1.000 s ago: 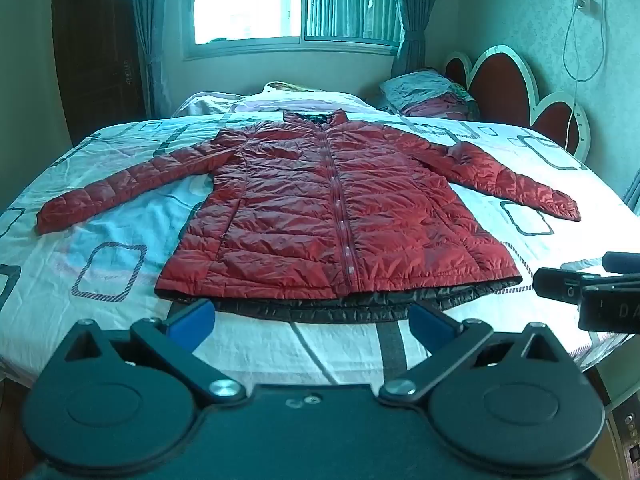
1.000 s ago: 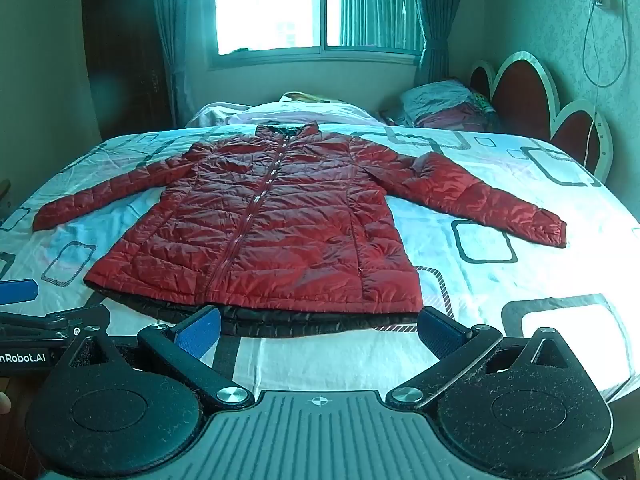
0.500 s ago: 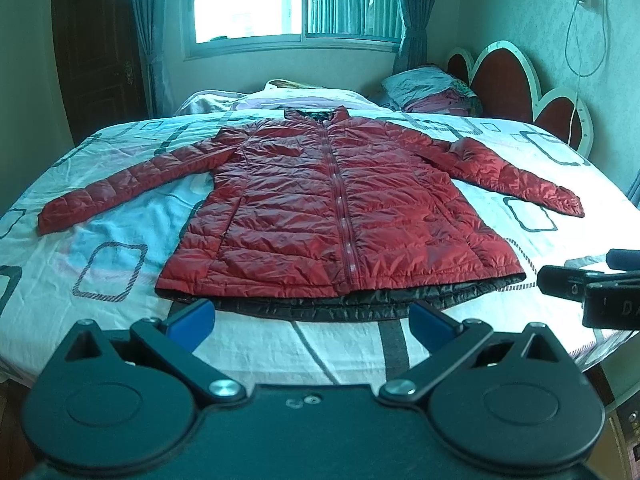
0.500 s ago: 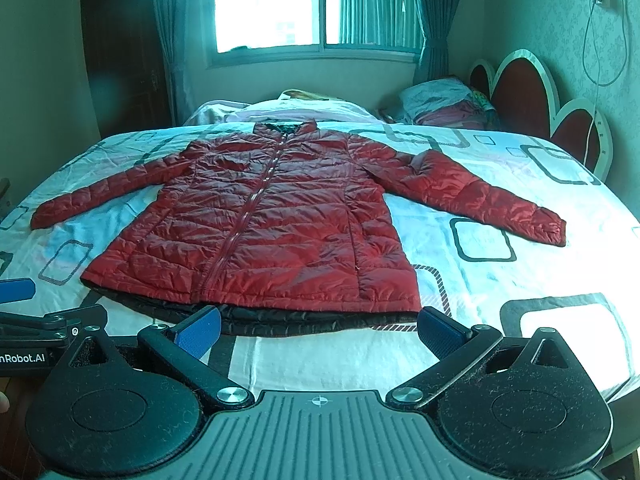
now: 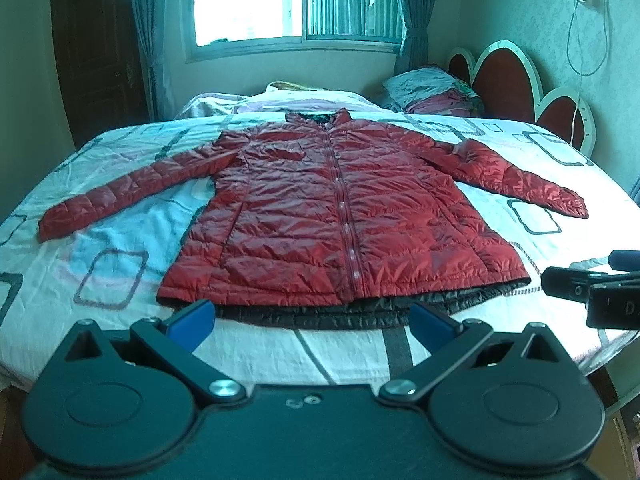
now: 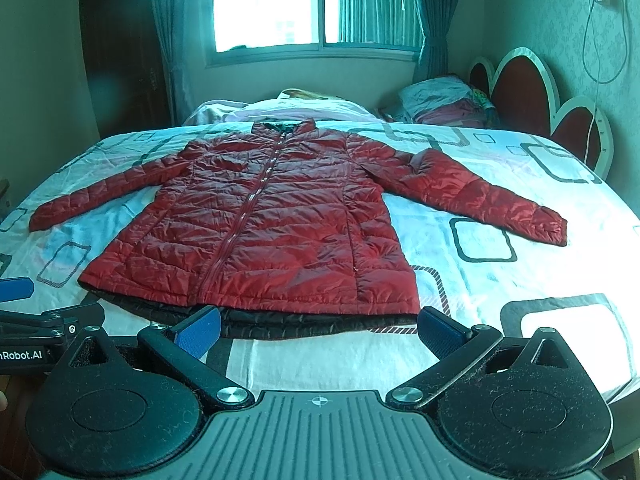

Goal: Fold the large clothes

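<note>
A: Checking what's hidden first: how much of the red jacket (image 5: 340, 220) can you see?

B: Nearly all of it. It lies flat and zipped on the bed (image 5: 120, 240), collar toward the window (image 5: 296, 0), both sleeves spread out. Only a dark strip shows under the hem; whether it's lining or a second garment, I cannot tell.

A: And the pile (image 6: 444, 104) by the headboard (image 6: 520, 92)?

B: Folded fabrics, too small to sort out.

A: The grippers?

B: The left gripper (image 5: 310, 316) has its blue pads wide apart, holding nothing, just short of the hem. The right gripper (image 6: 318, 326) is the same: spread wide, empty, near the hem without touching. Each one is cut off at the edge of the other's view.
</note>
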A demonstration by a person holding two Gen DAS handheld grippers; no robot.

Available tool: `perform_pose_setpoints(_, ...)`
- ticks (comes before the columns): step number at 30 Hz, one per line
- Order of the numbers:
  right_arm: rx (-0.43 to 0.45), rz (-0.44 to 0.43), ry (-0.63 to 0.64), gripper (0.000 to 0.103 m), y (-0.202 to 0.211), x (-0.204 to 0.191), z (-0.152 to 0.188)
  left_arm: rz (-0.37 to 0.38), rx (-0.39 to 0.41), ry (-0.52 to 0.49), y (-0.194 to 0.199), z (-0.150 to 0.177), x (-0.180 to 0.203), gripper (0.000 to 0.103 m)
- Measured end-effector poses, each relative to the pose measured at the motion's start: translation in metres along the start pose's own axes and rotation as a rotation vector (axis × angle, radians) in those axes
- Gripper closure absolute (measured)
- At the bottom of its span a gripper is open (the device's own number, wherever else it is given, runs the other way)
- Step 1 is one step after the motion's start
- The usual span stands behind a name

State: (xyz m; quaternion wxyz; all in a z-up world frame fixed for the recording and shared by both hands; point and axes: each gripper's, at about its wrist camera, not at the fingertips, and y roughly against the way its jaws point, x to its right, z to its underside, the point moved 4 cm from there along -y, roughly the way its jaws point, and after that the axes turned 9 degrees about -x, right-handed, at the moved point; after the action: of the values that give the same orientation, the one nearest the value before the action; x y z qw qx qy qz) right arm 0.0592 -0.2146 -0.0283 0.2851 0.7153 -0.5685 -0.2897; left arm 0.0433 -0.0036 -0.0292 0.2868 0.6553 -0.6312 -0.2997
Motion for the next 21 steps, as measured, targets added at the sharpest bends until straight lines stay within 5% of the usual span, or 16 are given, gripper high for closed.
perform_pose_setpoints(12, 0.010, 0.050, -0.042, 0.000, -0.043, 0.019, -0.048, -0.006, 0.031, -0.057, -0.041, -0.051, -0.002, 0.000)
perform_pose_setpoints(21, 0.000, 0.083, -0.126, 0.000, -0.089, 0.044, -0.098, 0.094, 0.027, -0.054, -0.086, -0.106, -0.010, 0.000)
